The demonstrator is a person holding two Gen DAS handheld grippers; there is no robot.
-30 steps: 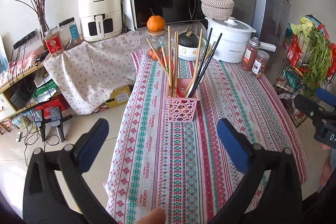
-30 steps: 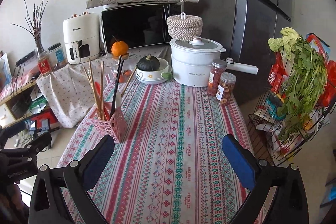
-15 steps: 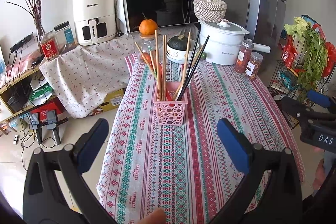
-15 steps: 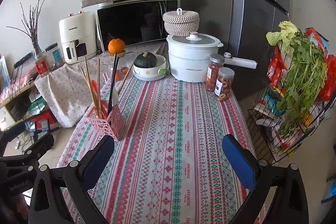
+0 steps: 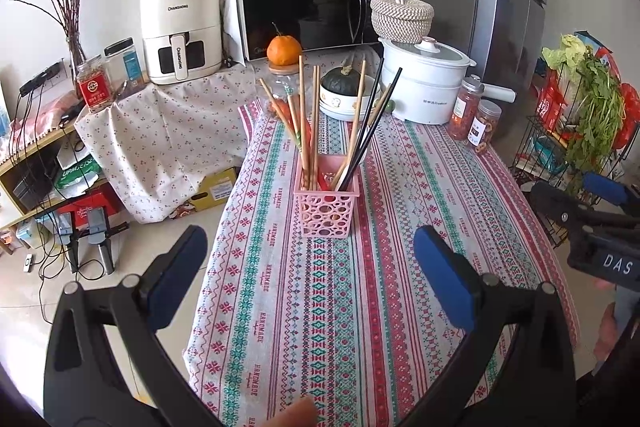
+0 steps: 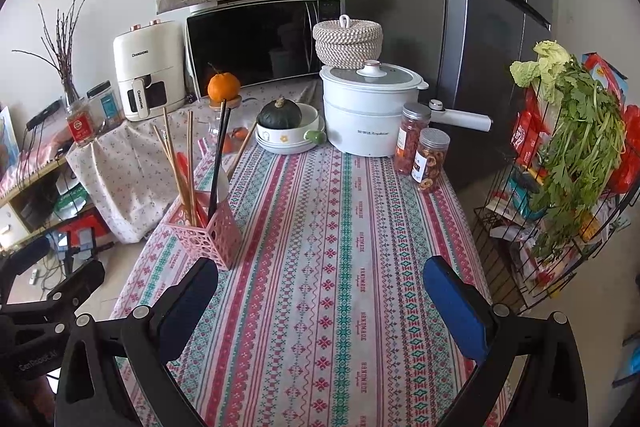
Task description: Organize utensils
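Chopsticks (image 5: 310, 123) are standing in a pink basket (image 5: 326, 209) at frame center; I am holding both grippers, left (image 5: 310, 267) and right (image 6: 320, 295), spread wide, empty.

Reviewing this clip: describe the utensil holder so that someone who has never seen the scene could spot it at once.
Find the long table under the striped patterned tablecloth. Near its left edge stands a small pink perforated basket, holding upright wooden and black chopsticks. It is the only pink, openwork container there; the neighbours behind are white cookware and jars.
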